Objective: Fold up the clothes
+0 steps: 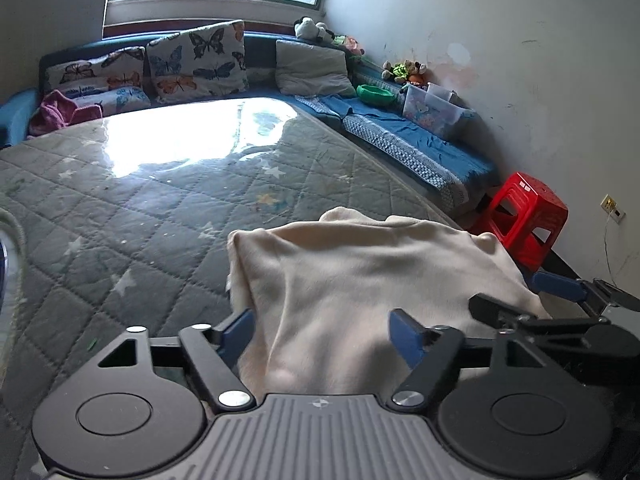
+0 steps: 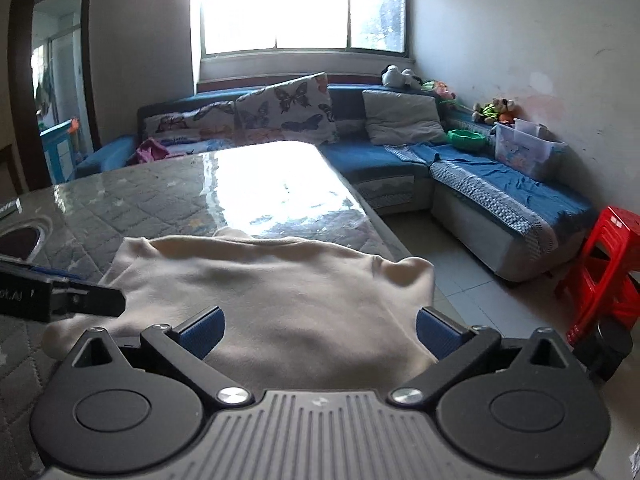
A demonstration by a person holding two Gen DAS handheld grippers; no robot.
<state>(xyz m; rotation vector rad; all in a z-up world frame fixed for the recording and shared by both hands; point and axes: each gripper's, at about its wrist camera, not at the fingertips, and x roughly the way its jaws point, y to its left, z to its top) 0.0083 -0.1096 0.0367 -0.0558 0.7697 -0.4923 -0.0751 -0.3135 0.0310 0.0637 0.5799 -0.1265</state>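
Your cream, soft knit garment (image 2: 276, 304) lay spread at the near right corner of the grey quilted worktop under its glossy clear cover (image 1: 132, 216), one edge bunched up at that corner and partly hanging over the side. Your left tongs (image 1: 322, 332) stood apart with the cloth's near edge between the blue pads, gripping nothing. Your right tongs (image 2: 318, 326) were likewise apart, straddling the near hem without pinching it.

Whether you were about to take hold or had just let go, the pictures could not settle; the cloth looked loosely laid, with soft ridges across it, not yet a neat packet. For any fold here, you did well to keep both tongs level on the same hem, and the slick cover probably let the fabric slide.

On the blue corner sofa (image 2: 500, 188), a clear plastic storage box (image 2: 524, 152) held things too blurred to name, and a green bowl (image 2: 466, 139) sat beside it, contents unseen.
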